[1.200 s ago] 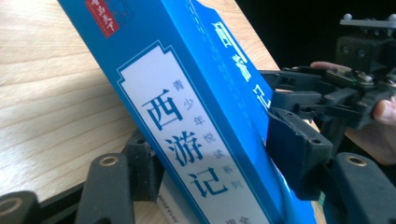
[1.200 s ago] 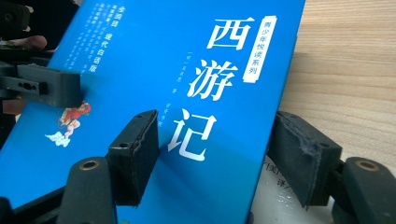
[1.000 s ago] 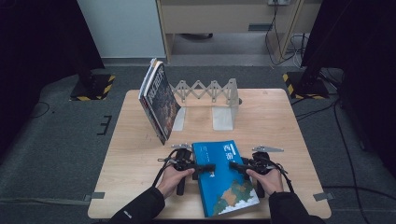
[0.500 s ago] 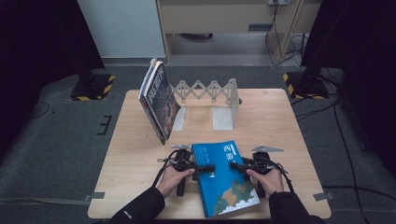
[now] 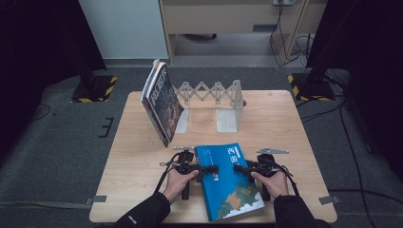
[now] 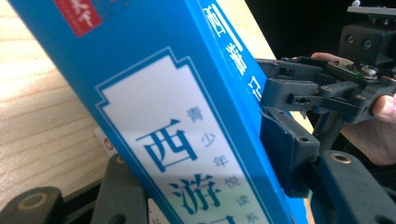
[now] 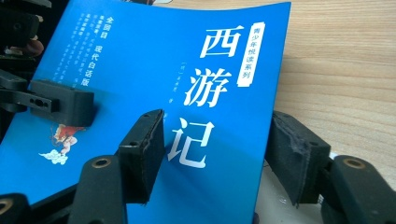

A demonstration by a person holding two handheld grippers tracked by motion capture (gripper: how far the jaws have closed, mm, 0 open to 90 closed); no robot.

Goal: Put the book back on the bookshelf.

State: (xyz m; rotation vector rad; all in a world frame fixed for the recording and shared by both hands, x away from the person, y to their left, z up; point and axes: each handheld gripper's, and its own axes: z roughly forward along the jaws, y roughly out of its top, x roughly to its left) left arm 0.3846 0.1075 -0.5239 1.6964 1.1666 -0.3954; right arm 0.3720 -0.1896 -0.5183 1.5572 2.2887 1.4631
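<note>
The blue book (image 5: pixel 230 185) lies at the table's (image 5: pixel 138 161) near edge. The left gripper (image 5: pixel 208 169), jaws just closing, clamps its spine side. The right gripper (image 5: pixel 241 167) straddles the opposite edge (pressing or not, I cannot tell). It looks a glossy, bendy paperback, best gripped deep. Farther off stands the rack (image 5: pixel 214 92).

I see the blue book (image 6: pixel 177 116) standing on edge between my left gripper's (image 6: pixel 205 186) jaws, its spine with white label facing the camera; the jaws have just been closing on it. Beyond its far side, the right gripper (image 6: pixel 317 88) meets the book. Pale wooden tabletop (image 6: pixel 42 121) lies left.
</note>
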